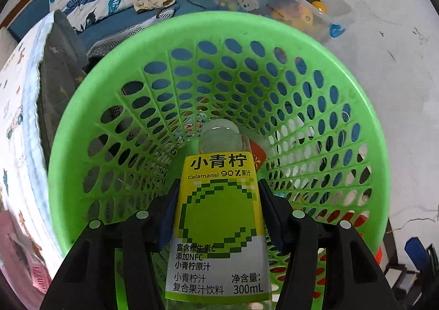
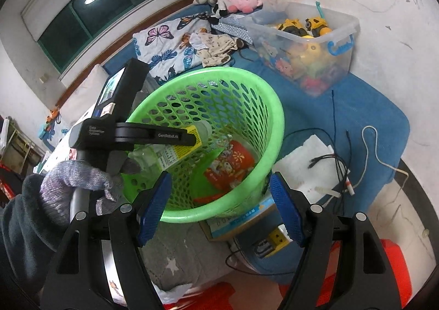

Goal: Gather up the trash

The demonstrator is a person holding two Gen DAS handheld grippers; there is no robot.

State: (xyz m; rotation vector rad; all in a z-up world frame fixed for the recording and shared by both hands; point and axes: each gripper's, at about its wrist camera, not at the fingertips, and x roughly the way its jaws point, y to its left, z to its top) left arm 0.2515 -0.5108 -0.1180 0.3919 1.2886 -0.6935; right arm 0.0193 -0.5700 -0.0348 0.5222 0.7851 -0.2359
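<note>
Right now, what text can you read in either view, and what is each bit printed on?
Bottle label, left wrist view:
"小青柠"
"Calamansi 90% 果汁"
"富含维生素C"
"添加NFC"
"小青柠原汁"
"小青柠汁"
"复合果汁饮料"
"净含量: 300mL"
Left gripper arm, right wrist view:
"GenRobot.AI"
Its grey housing has small print, too blurred to read.
Red wrapper in the green basket: print too small to read.
Box under the basket: blurred, unreadable.

The bottom of the juice bottle (image 1: 218, 222) runs off the lower edge of the left wrist view. Its cap is hard to make out. The bottle hides part of the red wrapper (image 1: 258, 155) deep in the green basket (image 1: 82, 123). In the right wrist view, the left tool (image 2: 197, 135) covers the middle of the bottle, and the basket hides most of a printed box (image 2: 241, 220) beneath it.
</note>
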